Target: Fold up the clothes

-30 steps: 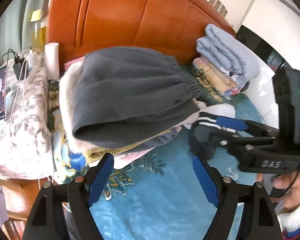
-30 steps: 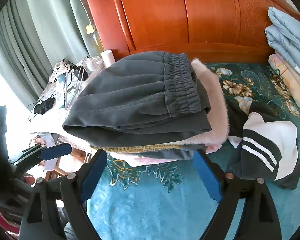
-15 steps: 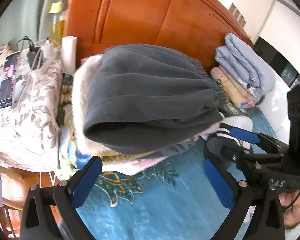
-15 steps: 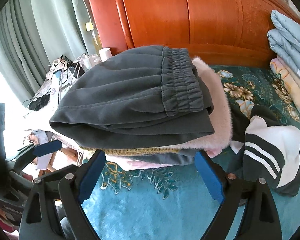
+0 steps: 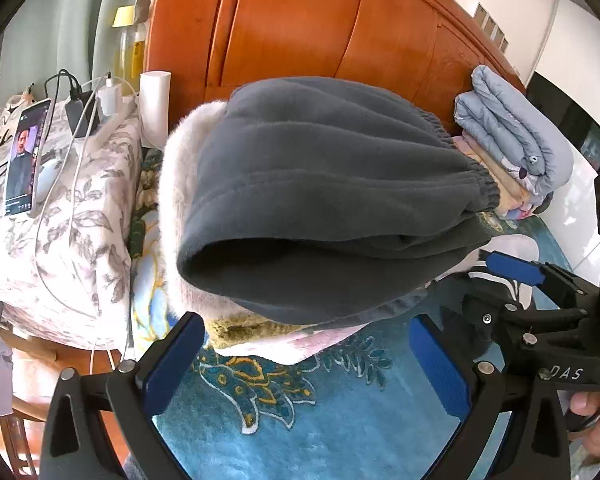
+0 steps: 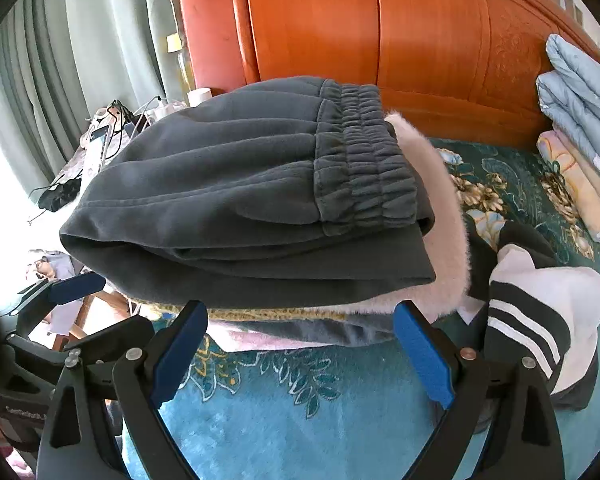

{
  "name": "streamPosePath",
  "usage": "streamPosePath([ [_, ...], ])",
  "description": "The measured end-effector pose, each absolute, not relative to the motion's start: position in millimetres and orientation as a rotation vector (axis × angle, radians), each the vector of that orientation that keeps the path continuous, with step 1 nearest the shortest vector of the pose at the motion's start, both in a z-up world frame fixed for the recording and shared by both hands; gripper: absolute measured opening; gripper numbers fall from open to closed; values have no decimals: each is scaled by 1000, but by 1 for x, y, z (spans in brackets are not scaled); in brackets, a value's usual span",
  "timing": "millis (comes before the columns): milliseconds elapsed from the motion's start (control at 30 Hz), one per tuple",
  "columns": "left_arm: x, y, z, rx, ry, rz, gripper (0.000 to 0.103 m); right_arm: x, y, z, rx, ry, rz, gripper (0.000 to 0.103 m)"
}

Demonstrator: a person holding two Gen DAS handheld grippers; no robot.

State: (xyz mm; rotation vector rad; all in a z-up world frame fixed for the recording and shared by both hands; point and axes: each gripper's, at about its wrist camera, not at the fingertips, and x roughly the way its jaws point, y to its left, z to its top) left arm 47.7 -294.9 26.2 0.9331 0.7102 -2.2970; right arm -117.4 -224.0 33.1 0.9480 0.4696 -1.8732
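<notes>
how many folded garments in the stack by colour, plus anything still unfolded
dark grey sweatpants, top: 1
pale pink fluffy garment: 1
mustard knit: 1
grey-blue garment: 1
pink garment, bottom: 1
black and white striped garment, unfolded beside the stack: 1
total: 6

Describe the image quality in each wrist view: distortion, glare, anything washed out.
Left wrist view: strong fisheye bend with black corners; the headboard curves, and the wall at upper right is washed out; the grey folded pants are sharp. Right wrist view: same barrel distortion; the window light at the left edge by the curtains is blown out white; the black-and-white striped garment is evenly lit.
</notes>
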Motion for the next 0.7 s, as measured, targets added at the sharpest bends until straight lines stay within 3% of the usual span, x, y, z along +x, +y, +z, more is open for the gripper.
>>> streamPosePath([
  [700, 43, -297, 14, 914, 742, -2293, 103, -124, -231, 23, 968, 505, -1857, 95],
])
